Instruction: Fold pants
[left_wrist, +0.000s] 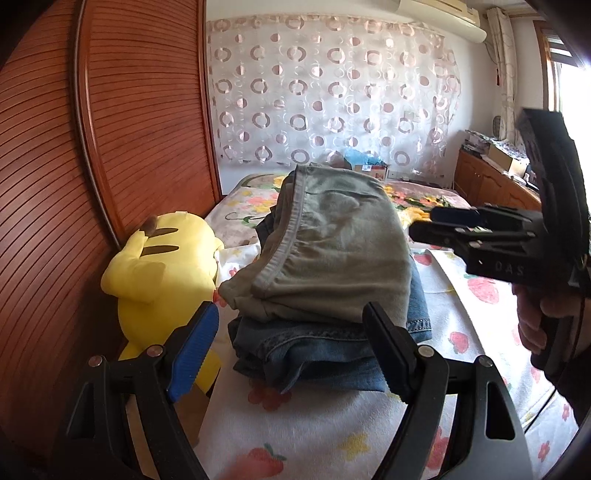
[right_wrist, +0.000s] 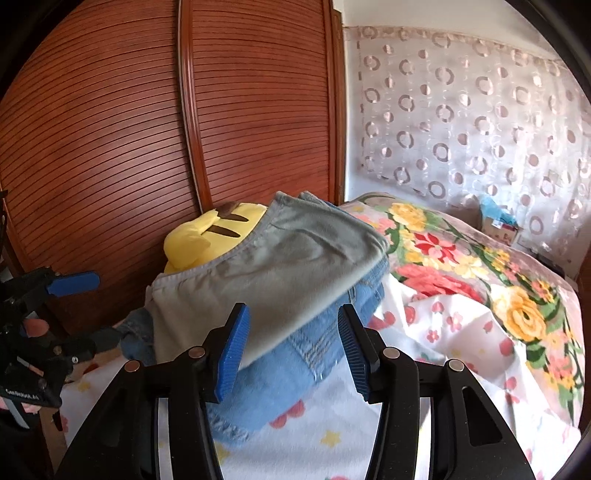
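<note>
Both tools are let go, holding nothing. Left tool (left_wrist: 291, 328) gapes wide in front of the folded green pants (left_wrist: 332, 243), stacked on jeans (left_wrist: 325, 350) mid-frame on the bed (left_wrist: 332, 435). Right tool (right_wrist: 293, 341) sits half-spread, angled down at the stack.

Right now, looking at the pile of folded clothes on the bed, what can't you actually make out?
- Grey pants cover the jeans in both views; how many pairs lie under them can't be counted.
- Yellow plush toy: mostly hidden behind the pile in the right wrist view.
- Box at the far end of the bed: half hidden behind the pile, too small to read.
</note>
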